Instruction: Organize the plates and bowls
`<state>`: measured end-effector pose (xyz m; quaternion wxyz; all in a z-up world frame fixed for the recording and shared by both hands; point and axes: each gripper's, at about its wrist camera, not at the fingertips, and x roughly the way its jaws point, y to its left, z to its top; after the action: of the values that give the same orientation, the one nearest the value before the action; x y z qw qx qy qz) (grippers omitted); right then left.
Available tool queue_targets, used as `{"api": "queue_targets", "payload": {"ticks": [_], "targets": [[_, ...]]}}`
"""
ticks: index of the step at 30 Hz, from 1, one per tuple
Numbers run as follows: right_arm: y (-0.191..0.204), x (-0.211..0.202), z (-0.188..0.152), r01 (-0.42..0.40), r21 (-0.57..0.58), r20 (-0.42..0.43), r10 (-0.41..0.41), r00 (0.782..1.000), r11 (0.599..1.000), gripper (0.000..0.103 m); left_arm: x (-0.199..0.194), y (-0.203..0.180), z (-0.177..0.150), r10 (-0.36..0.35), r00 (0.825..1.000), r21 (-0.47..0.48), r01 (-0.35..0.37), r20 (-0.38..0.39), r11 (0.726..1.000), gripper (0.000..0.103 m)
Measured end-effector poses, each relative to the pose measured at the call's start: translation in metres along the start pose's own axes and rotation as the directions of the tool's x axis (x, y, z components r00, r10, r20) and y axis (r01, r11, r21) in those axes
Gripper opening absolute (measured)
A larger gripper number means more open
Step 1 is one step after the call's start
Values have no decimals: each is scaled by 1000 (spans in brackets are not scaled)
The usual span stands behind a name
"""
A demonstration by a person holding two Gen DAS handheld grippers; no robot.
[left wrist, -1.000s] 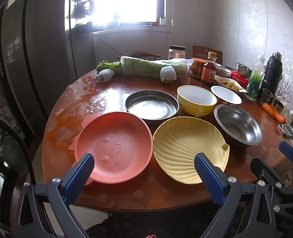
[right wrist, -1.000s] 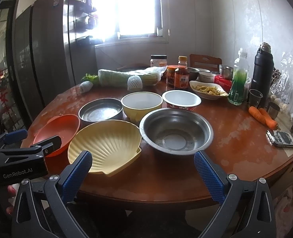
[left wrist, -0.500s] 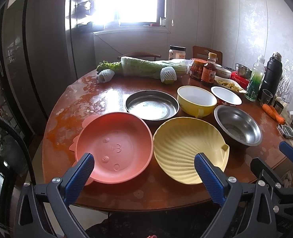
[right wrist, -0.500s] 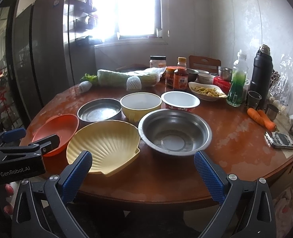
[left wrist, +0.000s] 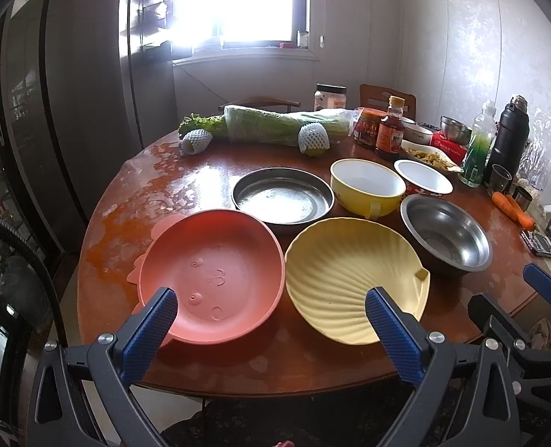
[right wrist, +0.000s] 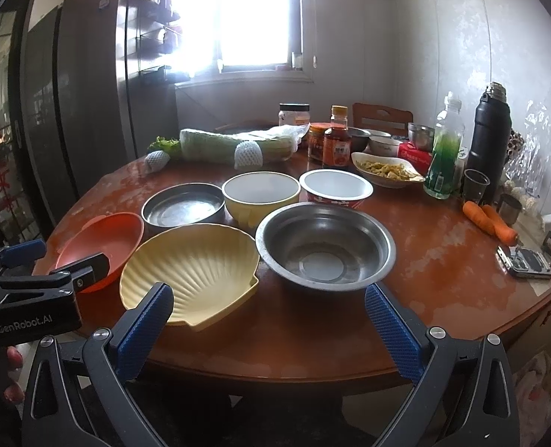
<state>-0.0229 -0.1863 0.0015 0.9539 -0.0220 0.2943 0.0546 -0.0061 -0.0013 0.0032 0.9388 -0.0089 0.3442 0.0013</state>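
On the round wooden table (left wrist: 215,357) sit an orange plate (left wrist: 210,275), a yellow shell-shaped plate (left wrist: 353,279), a flat steel dish (left wrist: 282,199), a yellow bowl (left wrist: 366,190), a white bowl (left wrist: 422,182) and a steel bowl (left wrist: 446,236). My left gripper (left wrist: 269,316) is open and empty, above the near table edge in front of the orange and shell plates. My right gripper (right wrist: 268,311) is open and empty, in front of the shell plate (right wrist: 189,272) and steel bowl (right wrist: 325,246). The left gripper also shows at the left of the right wrist view (right wrist: 51,268).
At the back lie wrapped cabbage (left wrist: 286,124), two net-wrapped fruits (left wrist: 313,138), jars and a sauce bottle (left wrist: 390,132), a dish of food (right wrist: 385,169), a green bottle (right wrist: 445,149), a black flask (right wrist: 489,138), carrots (right wrist: 489,219) and a phone (right wrist: 528,262).
Both grippers have drifted slightly; the right view shifted a little to the right. Nothing on the table moved, and both grippers stay open.
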Motion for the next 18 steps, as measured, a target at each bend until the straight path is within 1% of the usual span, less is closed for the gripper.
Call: {"api": "queue_targets", "payload": {"ticks": [8, 18], "targets": [[-2, 2, -1, -4, 3, -4, 4, 1000, 1000, 103, -1, -4, 0, -1, 1000, 6, 1, -1, 1000, 102], [0, 1, 0, -5, -1, 3, 5, 1000, 1000, 103, -1, 2, 2, -3, 1000, -3, 3, 3, 1000, 102]]}}
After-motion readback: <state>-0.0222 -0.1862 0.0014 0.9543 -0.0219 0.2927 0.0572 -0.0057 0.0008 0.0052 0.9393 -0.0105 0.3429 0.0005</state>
